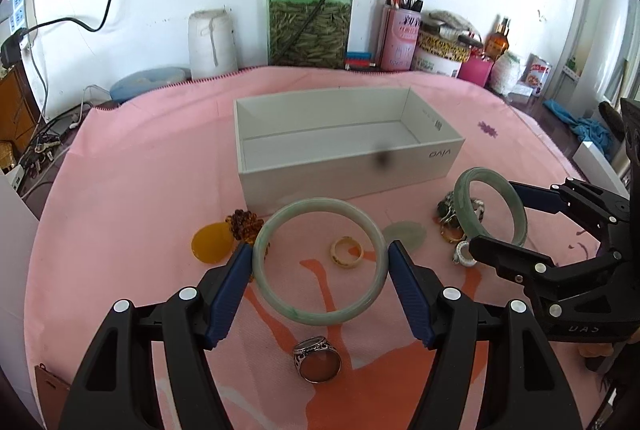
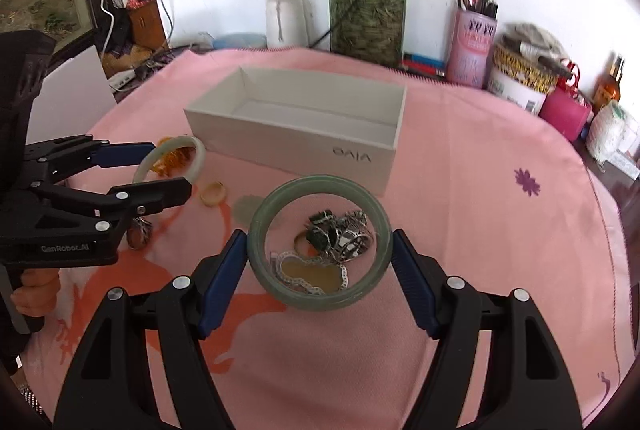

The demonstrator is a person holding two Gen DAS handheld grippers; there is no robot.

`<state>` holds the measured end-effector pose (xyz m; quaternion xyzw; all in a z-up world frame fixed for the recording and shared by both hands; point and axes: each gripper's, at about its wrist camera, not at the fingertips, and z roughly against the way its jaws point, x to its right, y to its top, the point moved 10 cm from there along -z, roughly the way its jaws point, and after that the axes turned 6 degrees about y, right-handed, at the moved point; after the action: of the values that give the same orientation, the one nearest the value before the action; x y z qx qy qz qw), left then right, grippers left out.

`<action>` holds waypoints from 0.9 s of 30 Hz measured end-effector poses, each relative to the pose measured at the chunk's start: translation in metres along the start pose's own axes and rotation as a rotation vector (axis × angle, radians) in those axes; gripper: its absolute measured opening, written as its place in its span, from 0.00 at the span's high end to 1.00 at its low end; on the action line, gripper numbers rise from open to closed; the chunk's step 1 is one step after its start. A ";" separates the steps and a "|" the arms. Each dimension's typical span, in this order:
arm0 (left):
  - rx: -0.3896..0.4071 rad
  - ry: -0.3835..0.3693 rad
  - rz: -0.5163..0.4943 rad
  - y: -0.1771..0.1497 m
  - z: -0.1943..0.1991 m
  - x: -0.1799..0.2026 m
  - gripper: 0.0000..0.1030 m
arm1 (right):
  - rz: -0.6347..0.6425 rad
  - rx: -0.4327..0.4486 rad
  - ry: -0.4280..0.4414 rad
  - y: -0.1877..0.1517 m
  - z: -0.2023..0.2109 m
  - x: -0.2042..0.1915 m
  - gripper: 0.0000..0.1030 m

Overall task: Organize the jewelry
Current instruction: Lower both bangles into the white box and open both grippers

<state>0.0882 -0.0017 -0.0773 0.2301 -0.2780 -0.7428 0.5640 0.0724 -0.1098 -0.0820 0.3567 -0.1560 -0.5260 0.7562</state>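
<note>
My left gripper (image 1: 320,256) is shut on a pale jade bangle (image 1: 320,205), its blue pads pressing on both sides, just above the pink cloth. The right wrist view shows this left gripper (image 2: 170,170) and the pale bangle (image 2: 200,150) at the left. My right gripper (image 2: 319,250) is shut on a darker green bangle (image 2: 320,186); from the left wrist view that right gripper (image 1: 496,216) holds the green bangle (image 1: 464,206) tilted up. An open white box (image 1: 348,170) (image 2: 292,146) stands behind both, empty as far as I can see.
Loose on the cloth are an amber disc (image 1: 212,242), amber beads (image 1: 244,224), a cream ring (image 1: 347,250), a pale green pendant (image 1: 404,234), a silver ring with an orange stone (image 1: 318,358), a heap of rings (image 2: 336,230) and a gourd pendant (image 2: 312,272). A green jar (image 1: 310,18) and pink cup (image 1: 398,38) line the wall.
</note>
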 end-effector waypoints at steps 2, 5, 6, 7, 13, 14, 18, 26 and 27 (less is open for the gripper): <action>0.013 0.001 0.004 0.003 0.004 0.000 0.33 | -0.007 0.011 0.006 0.003 0.004 0.000 0.33; 0.019 -0.006 0.026 0.009 0.008 -0.001 0.33 | -0.017 0.031 0.009 0.007 0.010 0.002 0.33; 0.019 -0.009 0.033 0.011 0.009 -0.002 0.33 | -0.019 0.042 0.005 0.010 0.013 0.002 0.33; 0.017 -0.010 0.047 0.014 0.011 -0.004 0.33 | -0.019 0.053 -0.001 0.014 0.016 0.004 0.33; 0.047 0.011 0.046 0.055 0.028 -0.006 0.33 | -0.015 0.050 0.002 0.059 0.017 0.014 0.33; 0.053 0.003 0.050 0.063 0.027 -0.004 0.33 | -0.028 0.053 0.017 0.065 0.014 0.015 0.33; 0.068 0.019 0.082 0.085 0.009 -0.007 0.33 | -0.105 0.063 0.045 0.091 -0.008 0.028 0.33; -0.007 0.009 0.125 0.090 -0.044 -0.019 0.33 | -0.167 -0.026 0.053 0.090 -0.062 0.047 0.33; -0.015 -0.002 0.129 0.090 -0.048 -0.018 0.33 | -0.160 -0.028 0.049 0.089 -0.065 0.047 0.33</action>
<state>0.1878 -0.0100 -0.0519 0.2067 -0.2872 -0.7072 0.6121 0.1920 -0.1114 -0.0712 0.3701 -0.1011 -0.5781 0.7202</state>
